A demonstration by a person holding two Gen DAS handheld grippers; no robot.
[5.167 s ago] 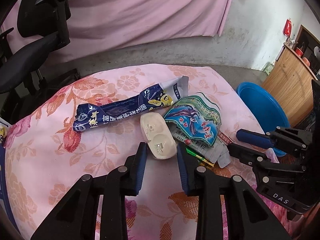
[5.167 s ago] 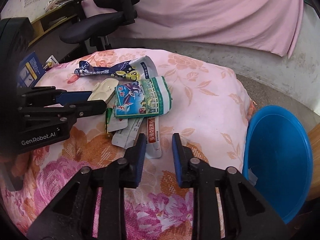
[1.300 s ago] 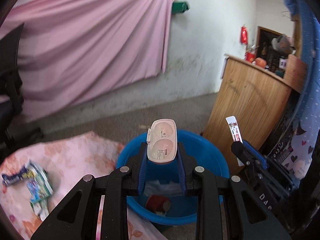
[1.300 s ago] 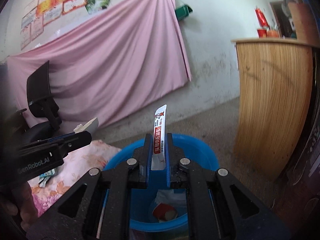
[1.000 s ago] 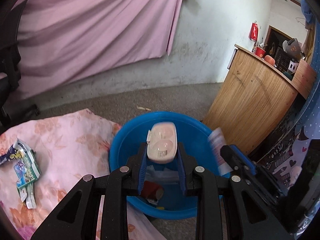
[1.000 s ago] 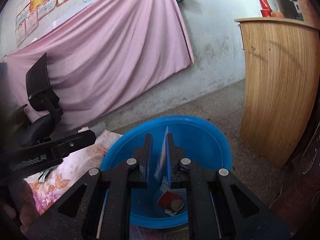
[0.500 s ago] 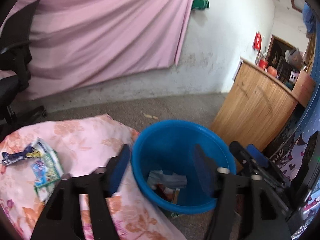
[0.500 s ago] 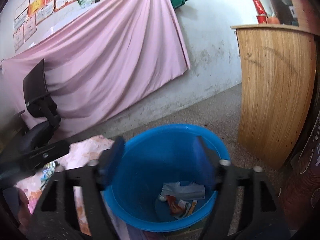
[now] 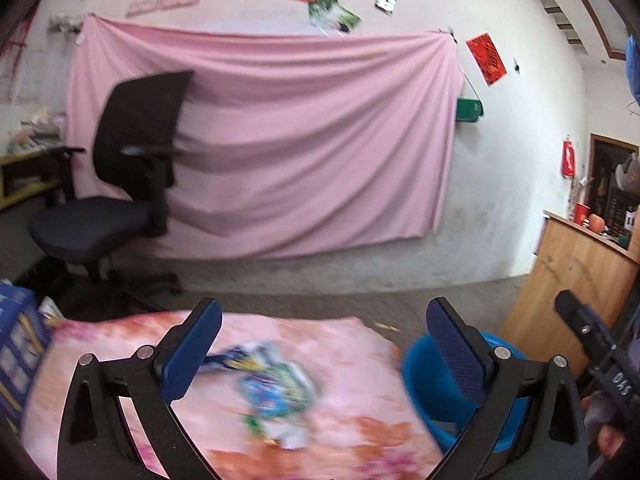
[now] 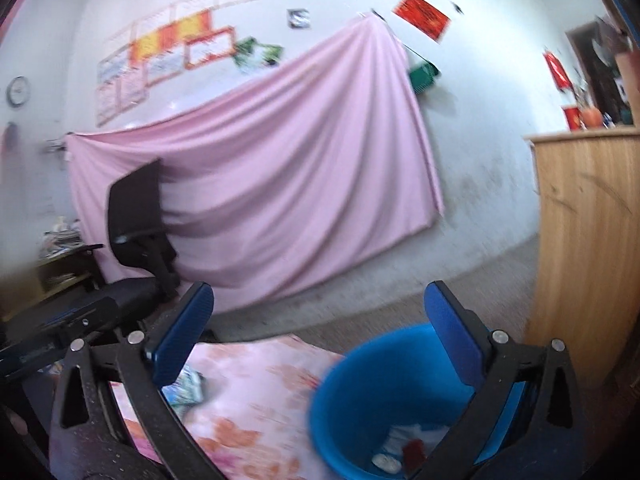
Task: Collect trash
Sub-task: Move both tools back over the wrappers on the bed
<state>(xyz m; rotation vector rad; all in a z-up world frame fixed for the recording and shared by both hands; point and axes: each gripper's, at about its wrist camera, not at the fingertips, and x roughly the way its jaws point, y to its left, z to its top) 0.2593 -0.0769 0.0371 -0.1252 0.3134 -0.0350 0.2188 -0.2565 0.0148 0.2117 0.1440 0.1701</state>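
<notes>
On the floral surface (image 9: pixel 352 360) we found wrappers (image 9: pixel 276 384) ahead of the wide, empty left tongs (image 9: pixel 324 350); right tongs (image 10: pixel 320 332), likewise wide, faced the bin (image 10: pixel 360 392).

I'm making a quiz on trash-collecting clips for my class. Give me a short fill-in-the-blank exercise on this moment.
1. The jaws of the left gripper stand wide ____.
2. The right gripper holds ____.
3. The bucket beside the floral cloth is coloured ____.
4. The snack wrappers not yet collected lie on the floral ____.

Missing words: open; nothing; blue; cloth
</notes>
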